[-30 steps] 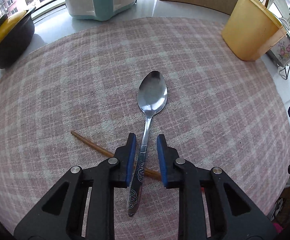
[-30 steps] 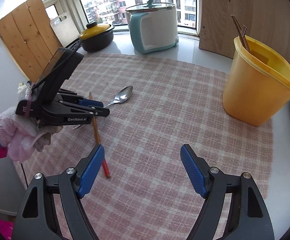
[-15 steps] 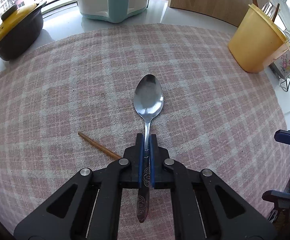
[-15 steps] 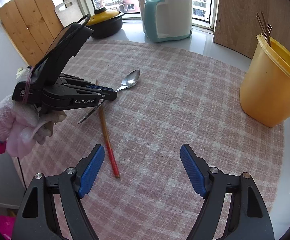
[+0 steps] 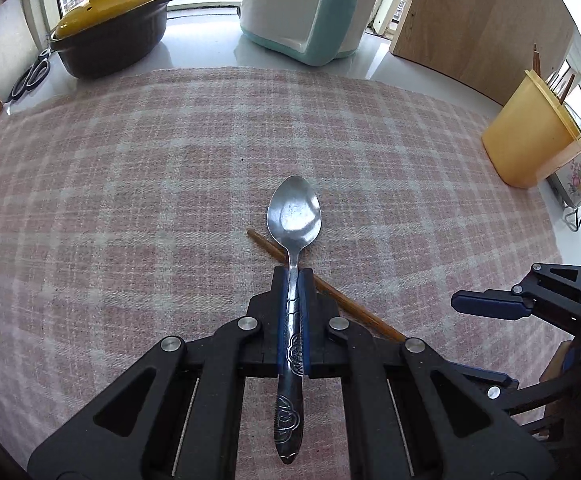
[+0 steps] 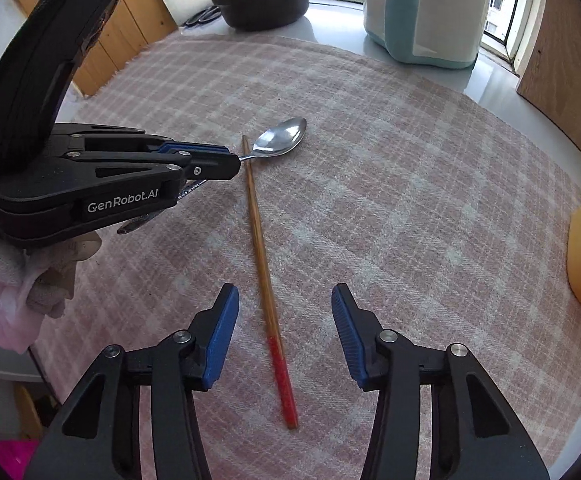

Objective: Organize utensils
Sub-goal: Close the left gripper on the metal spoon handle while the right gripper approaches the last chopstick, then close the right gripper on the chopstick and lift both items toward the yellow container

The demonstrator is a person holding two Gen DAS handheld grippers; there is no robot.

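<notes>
Holding the spoon (image 5: 294,216) tight by its thin neck, the left gripper (image 5: 292,280) has its blue fingers (image 5: 281,320) pressed on both sides of the handle. The bowl of the spoon sticks out in front, and the patterned end of the handle hangs back under the gripper. A gloved hand (image 6: 30,280) holds this gripper from the left side of the right camera's view. The spoon sits above the pink checked cloth (image 5: 130,200) that covers the bench, near the middle of it. A long chopstick (image 6: 264,280) with a red end lies flat on the cloth, and its thin tip passes just under the spoon's neck. The right gripper (image 6: 284,320) hangs over the red end of the chopstick. Its fingers (image 6: 220,336) are closing, with the chopstick between them, but they do not touch it. A yellow tub (image 5: 526,136) with sticks in it stands at the right edge of the cloth. At the far edge of the bench, by the window, stand a dark pot (image 5: 110,36) with a yellow lid and a white and teal cooker (image 5: 306,8).
</notes>
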